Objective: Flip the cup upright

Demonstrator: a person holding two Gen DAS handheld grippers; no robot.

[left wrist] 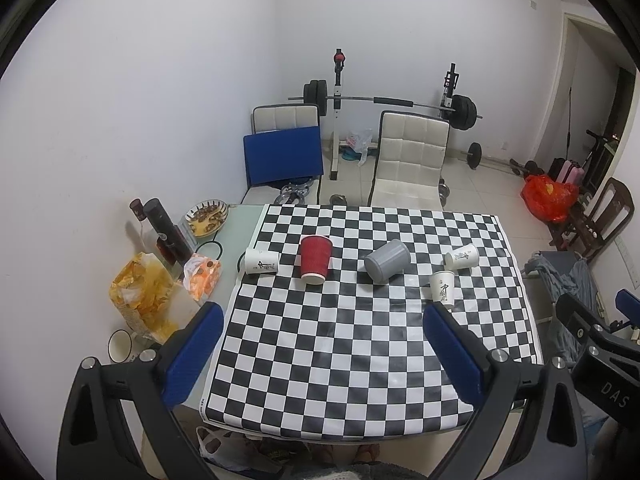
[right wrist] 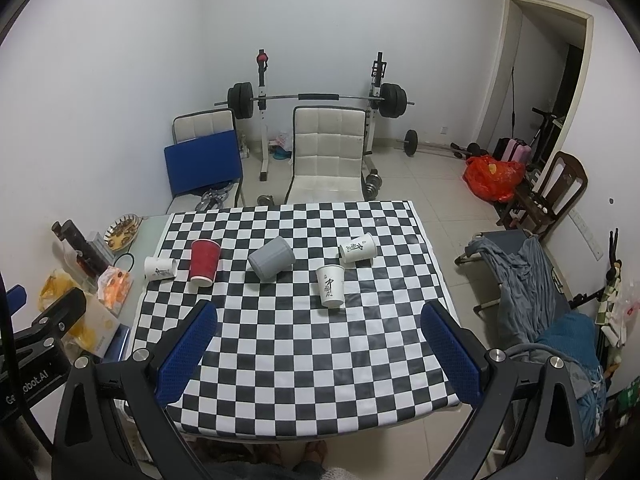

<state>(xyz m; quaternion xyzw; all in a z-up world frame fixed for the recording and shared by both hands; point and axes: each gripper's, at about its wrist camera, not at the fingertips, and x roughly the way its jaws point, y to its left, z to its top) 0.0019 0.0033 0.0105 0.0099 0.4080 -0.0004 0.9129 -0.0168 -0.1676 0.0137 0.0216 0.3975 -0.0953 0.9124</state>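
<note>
Several cups lie on their sides on the checkered cloth: a white printed cup at the left, a red ribbed cup, a grey cup, and two white printed cups at the right. In the right wrist view they show as the white cup, red cup, grey cup and two white cups. My left gripper and right gripper are both open and empty, held above the near part of the table.
Left of the cloth stand dark bottles, a snack dish, orange bags and a bowl. Two white chairs, a blue board and a barbell rack are behind the table. A cot with clothes is at the right.
</note>
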